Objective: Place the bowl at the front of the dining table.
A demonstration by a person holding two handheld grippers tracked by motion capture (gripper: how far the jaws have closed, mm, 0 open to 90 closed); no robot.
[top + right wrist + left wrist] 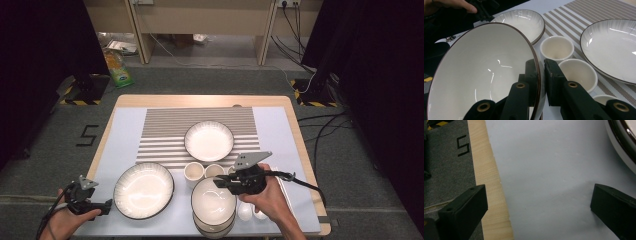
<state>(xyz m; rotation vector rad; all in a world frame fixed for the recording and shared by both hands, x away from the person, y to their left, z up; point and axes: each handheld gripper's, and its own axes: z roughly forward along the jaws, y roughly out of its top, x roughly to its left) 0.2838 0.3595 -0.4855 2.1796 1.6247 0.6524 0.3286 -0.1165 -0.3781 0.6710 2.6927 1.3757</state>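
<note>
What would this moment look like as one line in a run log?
right gripper: shut on bowl rim, bowl tilted | left gripper: open, nothing between jaws, over mat | cups beside bowl

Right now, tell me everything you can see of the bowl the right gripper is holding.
The bowl is white and glossy, ceramic by its look, with a thin dark brown rim. The right gripper pinches its rim, one jaw inside and one outside, and holds it tilted. In the high view it sits over a stack of similar bowls near the table's front edge, beside two small cups. It looks empty.
</note>
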